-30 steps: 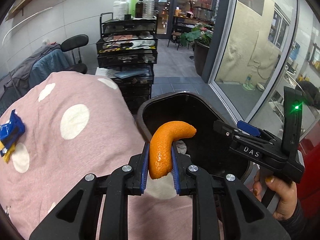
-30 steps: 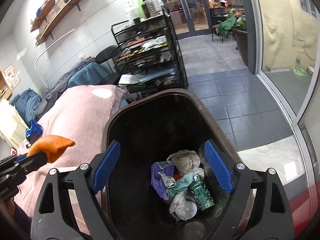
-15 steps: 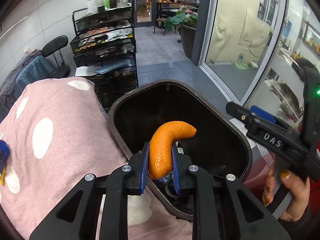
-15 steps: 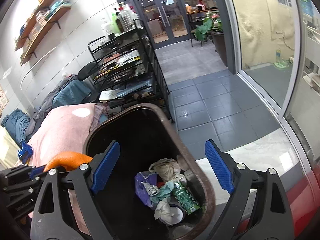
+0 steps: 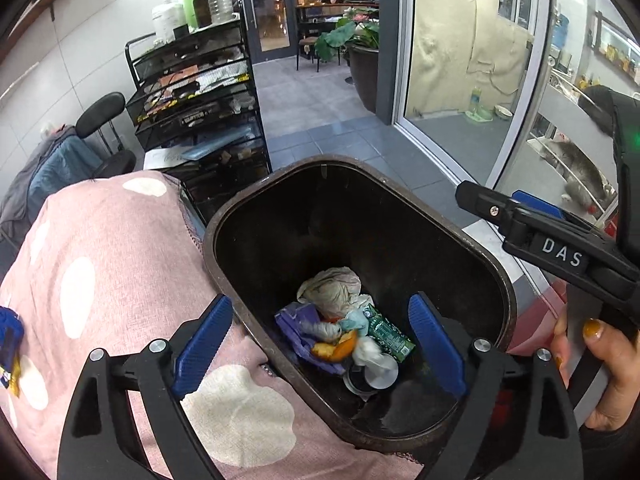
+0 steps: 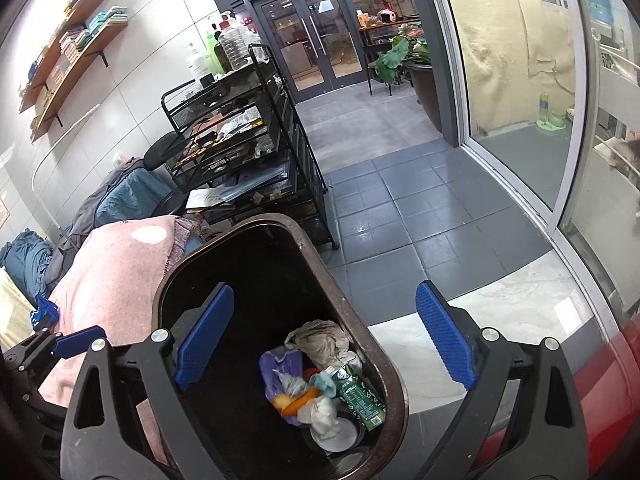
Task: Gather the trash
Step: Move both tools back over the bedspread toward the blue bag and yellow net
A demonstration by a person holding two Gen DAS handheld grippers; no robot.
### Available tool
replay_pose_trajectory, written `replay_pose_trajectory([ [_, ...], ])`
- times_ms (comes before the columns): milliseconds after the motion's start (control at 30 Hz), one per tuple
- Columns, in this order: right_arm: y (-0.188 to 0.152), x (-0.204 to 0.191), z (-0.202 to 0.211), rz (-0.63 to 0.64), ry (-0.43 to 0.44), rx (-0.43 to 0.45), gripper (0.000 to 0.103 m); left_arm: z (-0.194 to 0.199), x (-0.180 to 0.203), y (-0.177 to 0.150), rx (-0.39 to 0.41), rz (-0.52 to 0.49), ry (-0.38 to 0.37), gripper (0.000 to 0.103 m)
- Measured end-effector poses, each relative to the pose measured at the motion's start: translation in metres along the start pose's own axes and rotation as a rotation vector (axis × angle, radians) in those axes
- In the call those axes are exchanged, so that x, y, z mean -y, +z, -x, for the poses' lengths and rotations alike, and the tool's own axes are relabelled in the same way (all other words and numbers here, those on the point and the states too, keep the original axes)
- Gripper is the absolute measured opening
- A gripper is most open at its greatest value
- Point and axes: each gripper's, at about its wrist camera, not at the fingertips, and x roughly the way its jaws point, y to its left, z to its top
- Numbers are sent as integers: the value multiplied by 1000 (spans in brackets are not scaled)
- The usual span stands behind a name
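A dark brown trash bin (image 5: 208, 240) stands beside a pink dotted cloth. My left gripper (image 5: 318, 312) hangs over the bin's mouth, its jaws opening wide with nothing between the blue pads. The orange peel (image 5: 338, 346) lies at the bottom among crumpled tissue, a purple wrapper and a green carton. My right gripper (image 6: 325, 292) is also above the bin (image 6: 160, 300), its jaws opening and empty; the peel (image 6: 298, 398) shows below it. The right gripper (image 5: 520, 216) reaches in from the right in the left wrist view, held by a hand. A blue wrapper (image 5: 8, 332) lies on the cloth.
The pink dotted cloth (image 5: 100, 260) covers a surface left of the bin. A black mesh trolley (image 6: 240, 148) with bottles stands behind, a chair (image 5: 100, 112) beside it. Grey tiled floor (image 6: 380, 200) runs to glass doors; a potted plant (image 6: 412, 60) stands far off.
My left gripper moved over the bin and opened. The orange peel it held has dropped into the bin among the other trash. The right gripper shifted slightly.
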Motion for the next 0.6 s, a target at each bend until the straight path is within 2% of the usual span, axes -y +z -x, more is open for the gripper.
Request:
replay_pose_trajectory([
  [167,1,-4,3,19,10,13,92,14,-1,1,48,10,19,89],
  [433,4,-30,5,81,63,31,93,54,-12,-4,172,26,100,92],
  [600,2,-55,8,126,124,29,93,78,-24,-14,235,42,189,94],
])
